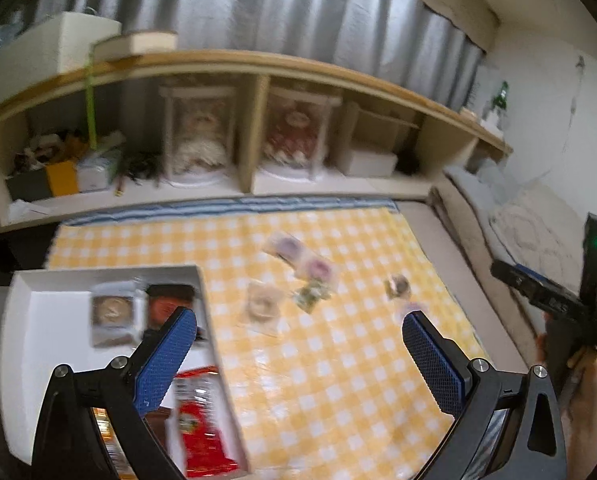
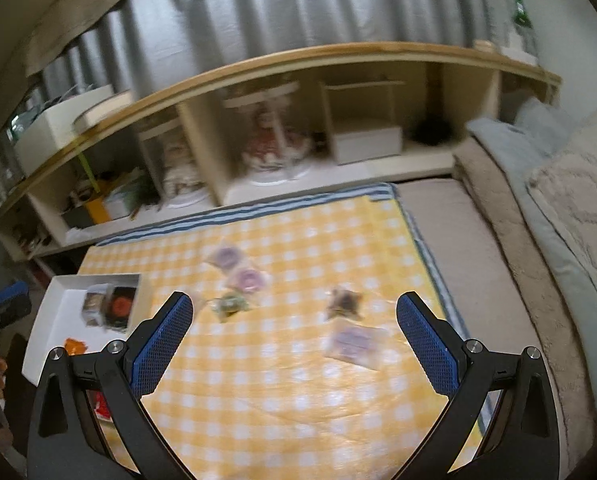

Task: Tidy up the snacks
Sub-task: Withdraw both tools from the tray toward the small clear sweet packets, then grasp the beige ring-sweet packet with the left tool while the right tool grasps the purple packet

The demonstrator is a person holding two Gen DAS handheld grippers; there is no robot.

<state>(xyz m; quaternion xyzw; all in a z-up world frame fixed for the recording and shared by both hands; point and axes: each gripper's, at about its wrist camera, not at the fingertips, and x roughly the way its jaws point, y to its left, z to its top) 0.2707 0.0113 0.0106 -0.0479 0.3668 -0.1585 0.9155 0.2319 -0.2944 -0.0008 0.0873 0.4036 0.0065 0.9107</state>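
Left wrist view: left tongs (image 1: 298, 344) spread wide, nothing between the blue pads, held above a yellow-checked cloth (image 1: 338, 380). White tray (image 1: 38, 292) sits at the cloth's left edge w/ a red packet (image 1: 200, 420), a pale boxed snack (image 1: 112, 312) and a dark one (image 1: 168, 304) inside. Loose snack packets (image 1: 294, 276) lie mid-cloth, apart from the tray; blurred. Right tongs' body (image 1: 558, 304) shows at far right, in a hand (image 1: 586, 384).

Right wrist view: right tongs (image 2: 294, 336) also wide open, empty, over the cloth (image 2: 278, 400). A purple packet (image 2: 356, 342) lies between the fingers in frame, a dark one (image 2: 344, 302) just behind it. Tray (image 2: 54, 320) at left. Wooden shelf (image 2: 298, 60) behind.
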